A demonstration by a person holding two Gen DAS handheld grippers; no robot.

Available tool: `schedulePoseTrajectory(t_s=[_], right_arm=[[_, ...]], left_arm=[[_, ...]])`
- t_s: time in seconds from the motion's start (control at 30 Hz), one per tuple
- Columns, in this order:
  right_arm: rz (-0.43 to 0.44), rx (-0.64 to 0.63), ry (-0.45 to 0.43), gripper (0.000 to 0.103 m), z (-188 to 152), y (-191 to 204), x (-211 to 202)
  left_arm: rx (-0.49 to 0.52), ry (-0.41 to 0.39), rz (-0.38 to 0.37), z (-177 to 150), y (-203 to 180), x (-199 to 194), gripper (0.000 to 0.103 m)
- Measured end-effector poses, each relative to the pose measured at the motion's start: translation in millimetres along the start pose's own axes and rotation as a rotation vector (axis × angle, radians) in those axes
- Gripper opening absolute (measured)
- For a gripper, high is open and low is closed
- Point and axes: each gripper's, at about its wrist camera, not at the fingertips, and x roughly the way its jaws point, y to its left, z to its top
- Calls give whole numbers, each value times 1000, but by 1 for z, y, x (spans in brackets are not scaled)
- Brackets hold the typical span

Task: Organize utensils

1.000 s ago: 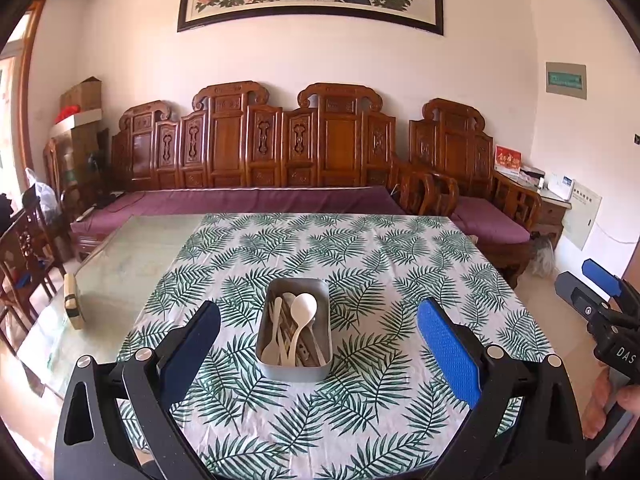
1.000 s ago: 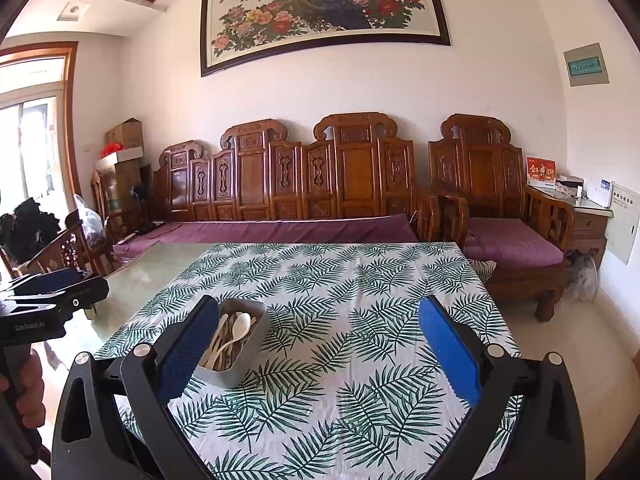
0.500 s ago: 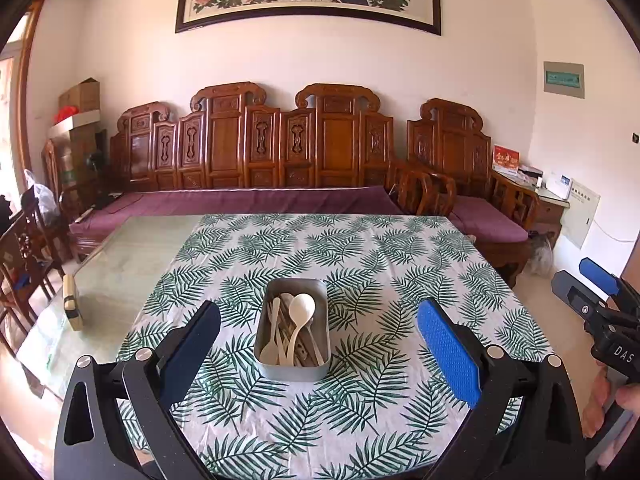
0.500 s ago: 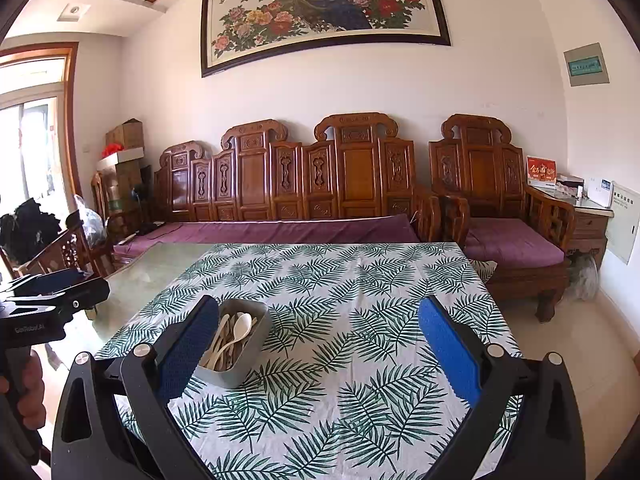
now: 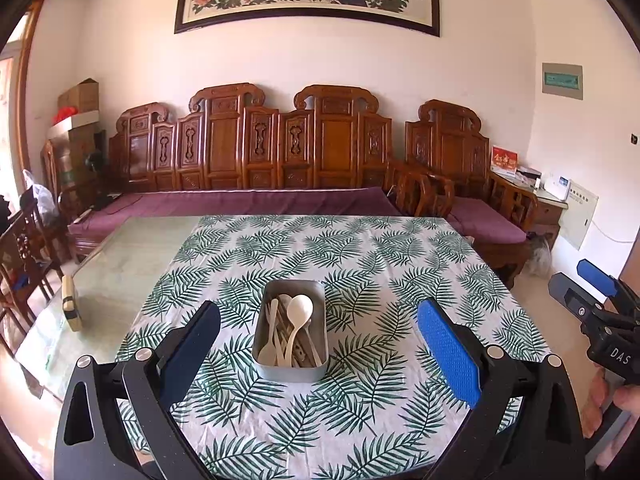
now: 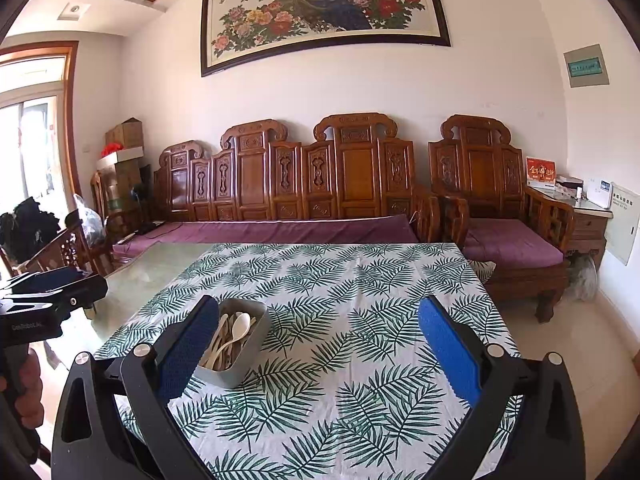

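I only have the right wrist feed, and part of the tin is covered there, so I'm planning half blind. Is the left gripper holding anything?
Observer: No. The left gripper is open and empty, with the metal tin lined up between its fingers.
Operator: Anything else on the table?
Observer: A yellowish block on the bare glass near the left edge.
Operator: And the tin's near end?
Observer: Only pale utensil handles crowd it.
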Motion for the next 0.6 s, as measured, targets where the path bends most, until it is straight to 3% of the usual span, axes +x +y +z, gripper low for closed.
schedulePoseTrajectory(t_s=[0.6], right_arm=[[0,2,-5,100,1,0,-1]], left_arm=[[0,-2,-4,2,-1,-2,95]])
